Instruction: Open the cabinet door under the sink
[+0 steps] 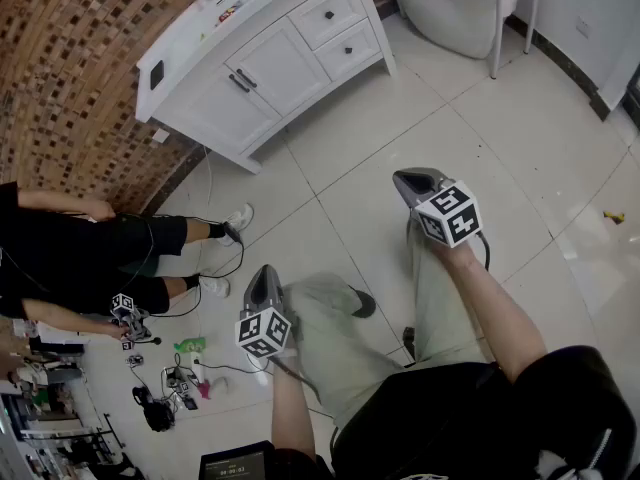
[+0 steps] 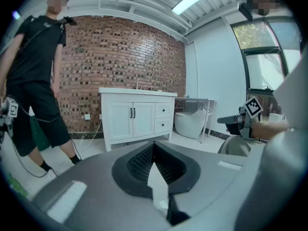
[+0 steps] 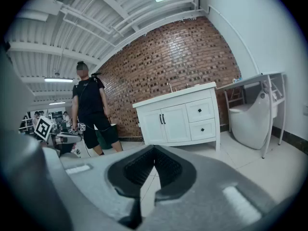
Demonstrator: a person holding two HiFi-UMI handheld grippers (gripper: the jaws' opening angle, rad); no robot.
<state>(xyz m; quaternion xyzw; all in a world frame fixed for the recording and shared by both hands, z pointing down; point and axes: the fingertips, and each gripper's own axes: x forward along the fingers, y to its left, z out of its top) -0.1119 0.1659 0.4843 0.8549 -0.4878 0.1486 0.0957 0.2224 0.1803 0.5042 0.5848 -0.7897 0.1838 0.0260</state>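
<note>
The cabinet door stands shut at the far left, well apart from the left tongs and right tongs; its handle sits just beside its neighbour's, so the wrong door could be caught, or the handle merely knocked by unopened tongs; both are seen closed, empty, touching nothing.

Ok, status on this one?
Left gripper shut, empty; right gripper the same. Cabinet doors closed, well ahead, untouched. Person stands beside them, off the path.
</note>
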